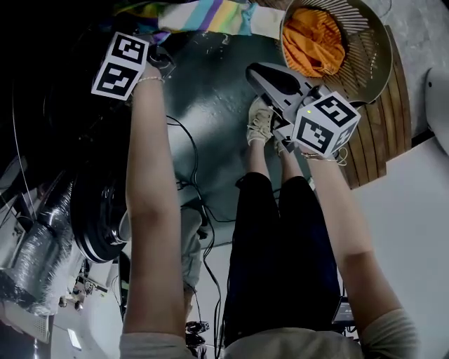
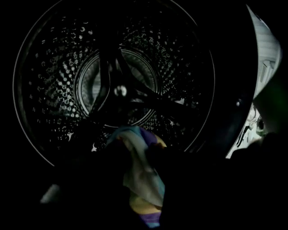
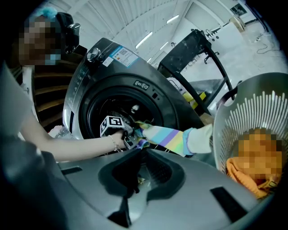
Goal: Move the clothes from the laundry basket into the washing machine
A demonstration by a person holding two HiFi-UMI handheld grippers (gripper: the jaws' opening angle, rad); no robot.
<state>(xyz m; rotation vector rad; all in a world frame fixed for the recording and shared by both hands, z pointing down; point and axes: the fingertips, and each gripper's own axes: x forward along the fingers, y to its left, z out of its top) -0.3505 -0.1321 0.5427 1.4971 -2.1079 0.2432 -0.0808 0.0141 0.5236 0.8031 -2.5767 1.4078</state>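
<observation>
A rainbow-striped cloth (image 3: 167, 137) stretches in the air from the rim of the grey laundry basket (image 3: 252, 117) to the washing machine's round opening (image 3: 105, 105). My left gripper (image 3: 130, 134) is shut on its end at the opening. In the left gripper view the cloth (image 2: 141, 179) lies between the dark jaws, with the steel drum (image 2: 58, 81) ahead. From above, the left gripper (image 1: 160, 42) is at the top left, by the cloth (image 1: 203, 15). My right gripper (image 1: 254, 71) hovers shut and empty beside the basket (image 1: 375, 52), which holds an orange garment (image 1: 312, 41).
The machine's open door (image 1: 98, 210) hangs at the left of the head view. The person's legs and shoes (image 1: 261, 123) stand between the machine and the basket. Cables (image 1: 200, 203) trail over the floor. A wooden board (image 1: 379, 133) lies under the basket.
</observation>
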